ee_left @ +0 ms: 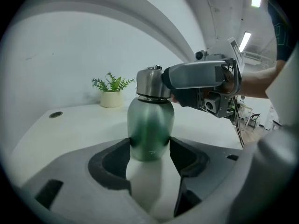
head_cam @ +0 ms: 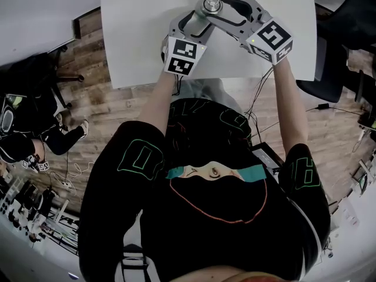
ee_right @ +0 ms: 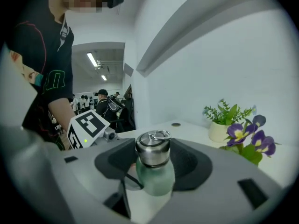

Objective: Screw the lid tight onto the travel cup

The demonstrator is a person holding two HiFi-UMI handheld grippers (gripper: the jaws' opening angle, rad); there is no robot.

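A green travel cup (ee_left: 150, 125) with a steel lid (ee_left: 152, 83) stands upright on the white table (head_cam: 147, 40). My left gripper (ee_left: 150, 148) is shut on the cup's lower body, a dark pad pressing each side. My right gripper (ee_right: 154, 158) comes in from the right and is shut on the lid (ee_right: 153, 148), its pads against both sides of the steel cap, whose ring handle lies on top. In the head view both grippers meet at the cup (head_cam: 211, 4) near the table's far edge, the left gripper (head_cam: 202, 17) below it and the right gripper (head_cam: 223, 7) to its right.
A small potted plant (ee_left: 112, 92) stands behind the cup near the wall, and purple flowers (ee_right: 247, 134) are close by. A round hole (ee_left: 56, 114) sits in the tabletop. A dark chair (head_cam: 341, 40) stands right of the table. People (ee_right: 103, 106) are in the room behind.
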